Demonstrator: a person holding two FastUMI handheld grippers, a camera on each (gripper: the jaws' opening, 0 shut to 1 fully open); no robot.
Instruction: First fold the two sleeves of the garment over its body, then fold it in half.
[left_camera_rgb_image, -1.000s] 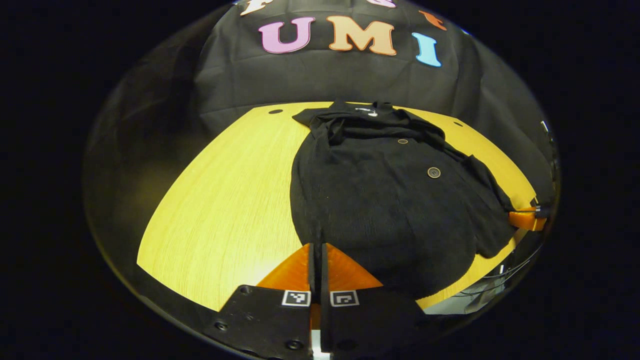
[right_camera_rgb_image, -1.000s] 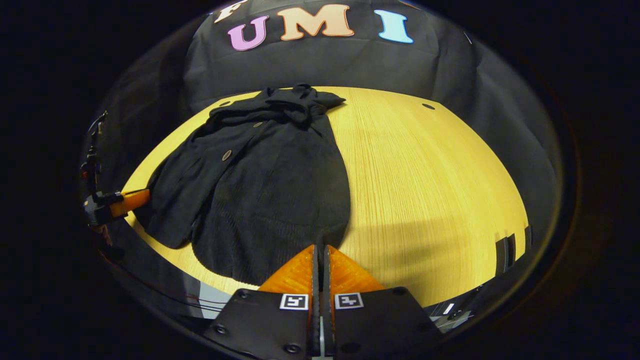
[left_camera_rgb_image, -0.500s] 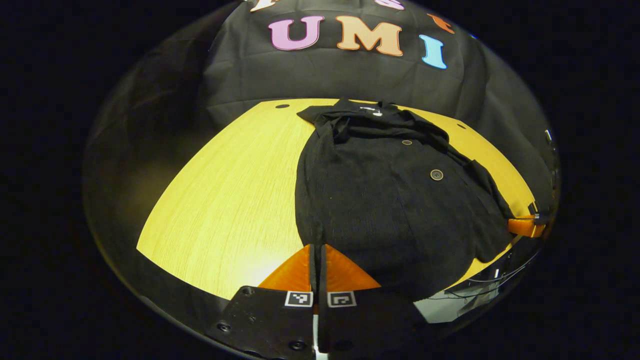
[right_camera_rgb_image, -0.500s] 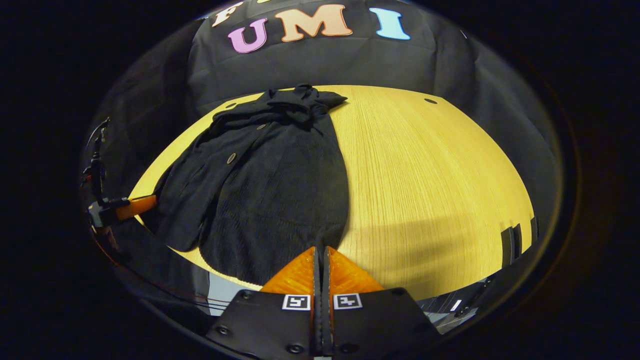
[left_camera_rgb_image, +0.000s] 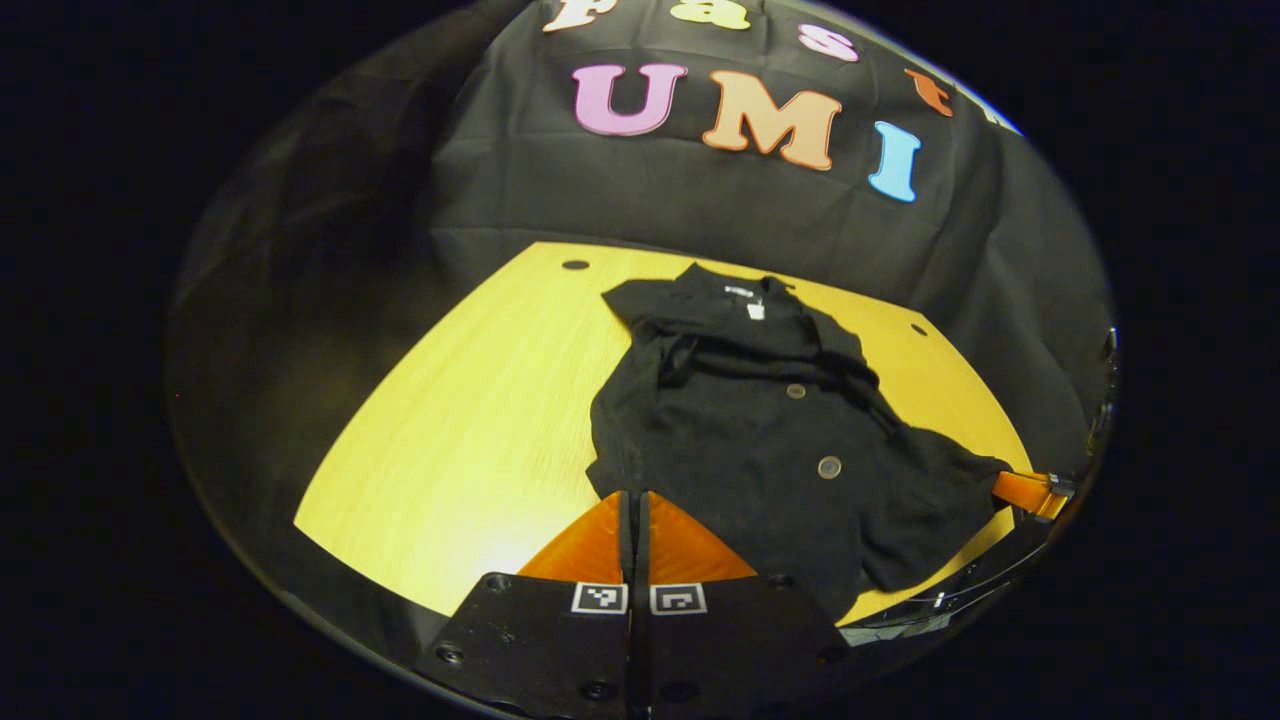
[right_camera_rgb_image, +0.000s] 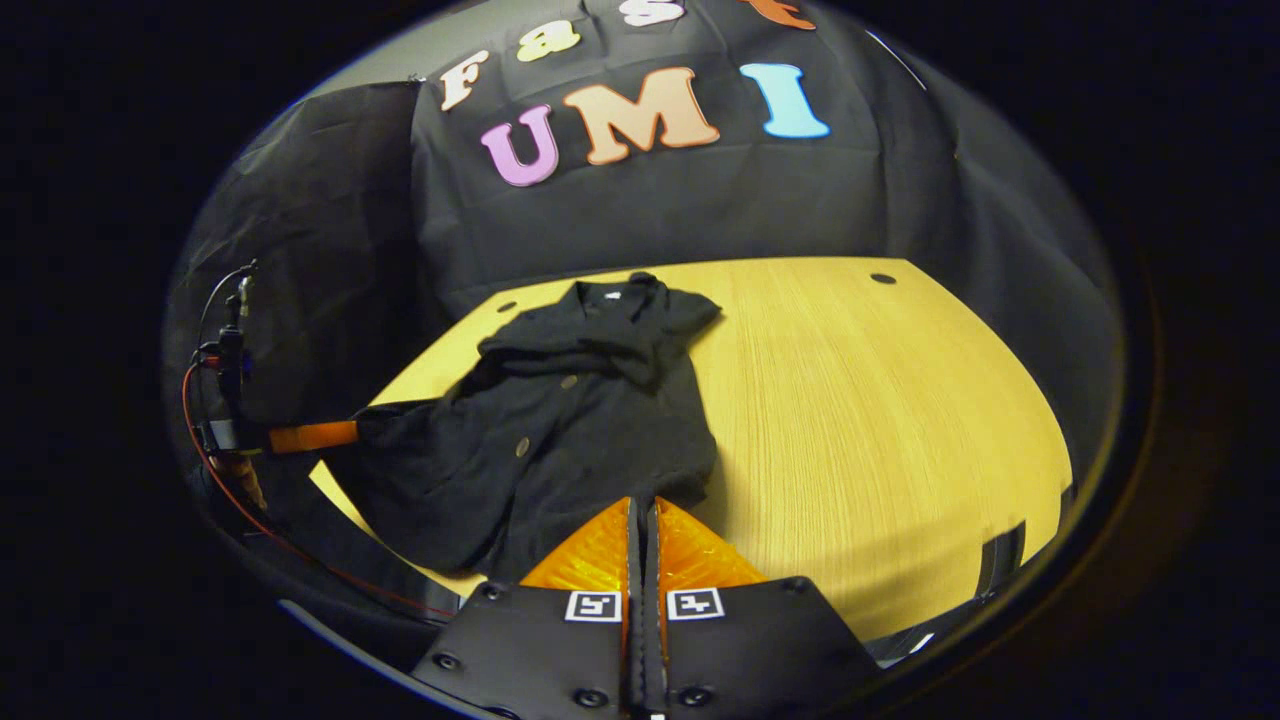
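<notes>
A black buttoned garment (left_camera_rgb_image: 760, 440) lies on the yellow wooden table (left_camera_rgb_image: 450, 440), collar at the far end, with its sleeves bunched over the chest. Its near hem is raised off the table and sags between the two grippers. In the left gripper view my left gripper (left_camera_rgb_image: 633, 492) is shut, with the hem's left corner at its tips. In the right gripper view my right gripper (right_camera_rgb_image: 642, 500) is shut on the other corner of the garment (right_camera_rgb_image: 560, 430). Each gripper also appears in the other's view, the right gripper (left_camera_rgb_image: 1025, 492) and the left gripper (right_camera_rgb_image: 300, 437), both meeting the cloth's edge.
Bare table (right_camera_rgb_image: 880, 400) stretches to the right of the garment in the right gripper view and to its left in the left gripper view. Small round holes (left_camera_rgb_image: 575, 264) (right_camera_rgb_image: 882, 278) sit near the far edge. A red cable (right_camera_rgb_image: 215, 490) trails from the left gripper.
Both grippers have risen, still shut, and the near hem has come up with them. The garment now looks shorter and farther below, its lower part drawn toward the collar.
</notes>
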